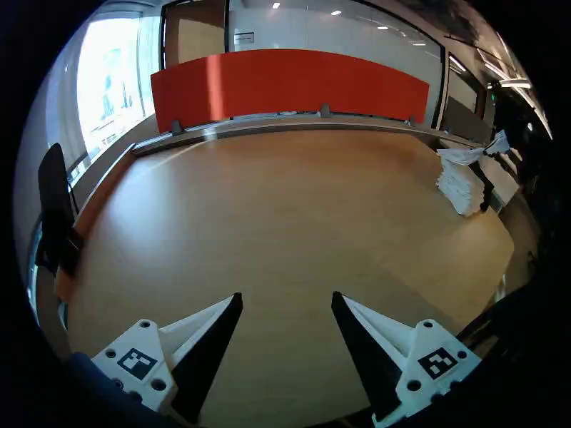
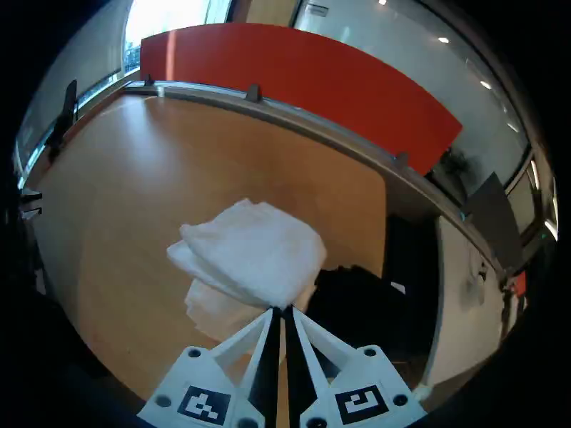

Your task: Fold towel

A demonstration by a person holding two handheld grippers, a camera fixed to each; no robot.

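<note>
A wide wooden table (image 1: 285, 214) stretches out under office lights, with a long red divider (image 1: 285, 82) standing along its far edge and a bright window (image 1: 107, 85) past the far left corner. A black chair (image 1: 56, 207) sits off the table's left side. In the left gripper view, the left gripper (image 1: 287, 310) hangs over bare wood toward the near side of the table, its 2 dark-tipped fingers spread wide apart with nothing between them. Far to the right in that view, a stack of towels (image 1: 460, 189) rests at the table's right edge, with loose white cloth lying across its top. In the right gripper view, the right gripper (image 2: 280, 310) has its 2 fingers drawn almost together, leaving just a thin slit, and they pinch the near edge of a folded white towel (image 2: 253, 250). The towel spreads away from the fingertips in a rough square, with several layers showing along its left edge. More white cloth peeks out beneath it on the left, just beside the fingers; whether the towel is lifted clear of that cloth or resting on it cannot be told. To the right of the towel, past the table's edge, sits a dark object (image 2: 350, 285) too shadowed to make out.
</note>
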